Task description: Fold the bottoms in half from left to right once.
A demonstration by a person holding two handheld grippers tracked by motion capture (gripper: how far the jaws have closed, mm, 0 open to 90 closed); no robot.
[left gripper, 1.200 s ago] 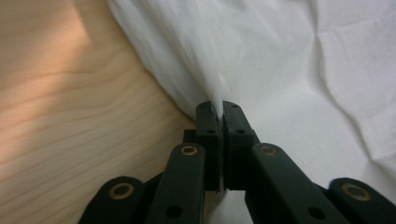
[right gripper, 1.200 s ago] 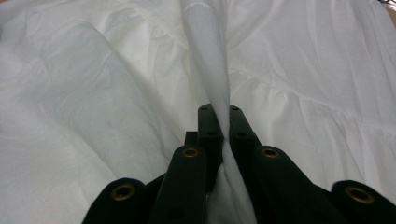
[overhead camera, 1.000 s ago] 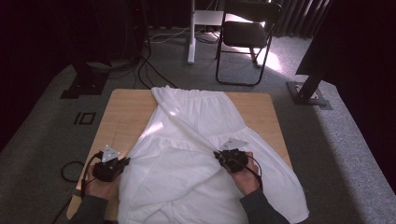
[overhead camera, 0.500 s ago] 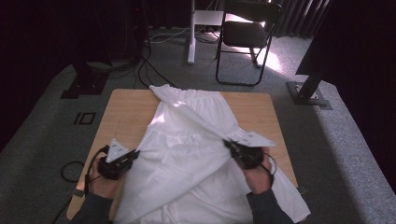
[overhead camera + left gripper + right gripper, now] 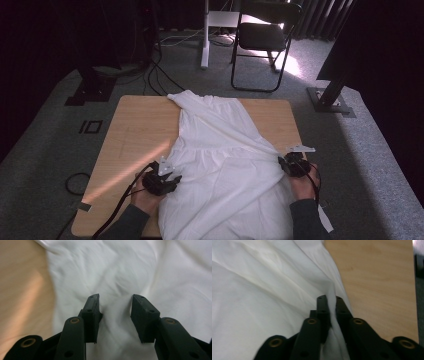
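A white dress (image 5: 220,165) lies spread along the middle of the wooden desk (image 5: 135,135), its narrow top toward the far edge and its wide skirt running off the near edge between the person's forearms. The work in hand looks like pulling the skirt out flat to both sides and then letting it go. The left hand-held gripper (image 5: 167,180) sits at the skirt's left border near the near-left part of the desk; in the left gripper view its jaws have just been opening and now stand spread, with the cloth lying under and between the pads (image 5: 93,312) but not pinched. The right hand-held gripper (image 5: 295,162) is at the skirt's right border, near the right edge of the desk; in the right gripper view a fold of the hem (image 5: 332,307) runs up between its jaws, which have just begun to ease apart yet seem to nip the fabric. To do this step well, I would release the right side only once the hem rests on the desk, so the cloth does not spring back into a ridge. Lift each hand-held gripper straight up and clear before moving it, since a pad dragging sideways would pull new creases into the smoothed skirt. The diagonal fold across the bodice probably needs a separate tug afterwards.
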